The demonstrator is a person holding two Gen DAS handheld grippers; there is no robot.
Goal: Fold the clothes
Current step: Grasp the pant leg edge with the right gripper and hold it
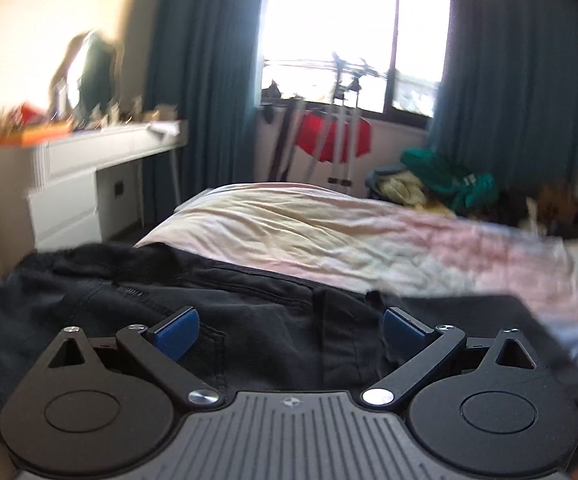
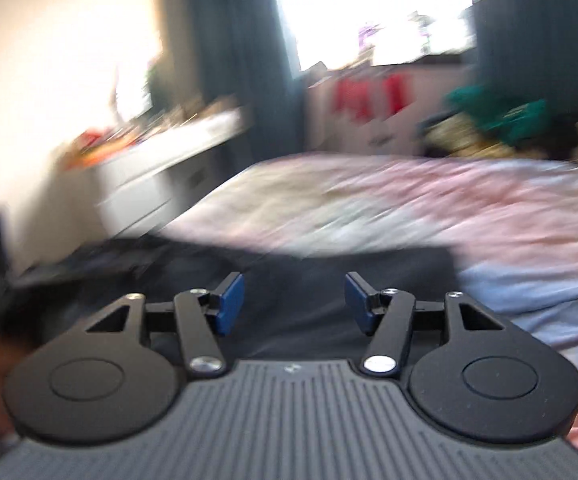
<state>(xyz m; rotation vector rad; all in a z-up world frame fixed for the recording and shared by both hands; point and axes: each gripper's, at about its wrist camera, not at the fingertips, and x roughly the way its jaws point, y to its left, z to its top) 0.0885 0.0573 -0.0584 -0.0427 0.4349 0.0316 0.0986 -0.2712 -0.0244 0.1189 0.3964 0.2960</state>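
Black trousers (image 1: 169, 292) lie spread across the near end of the bed, with seams and a pocket showing. My left gripper (image 1: 291, 330) is open just above them, its blue pads wide apart and nothing between them. In the blurred right wrist view the same black trousers (image 2: 329, 268) lie under my right gripper (image 2: 293, 300), which is also open and empty. A pale blue garment (image 2: 529, 296) lies on the bed to the right of the trousers.
The bed has a pink and cream cover (image 1: 329, 224). A white dresser (image 1: 89, 168) with clutter stands at the left wall. A drying rack with a red garment (image 1: 337, 136) stands under the window. A pile of green and yellow clothes (image 1: 441, 180) lies at the back right.
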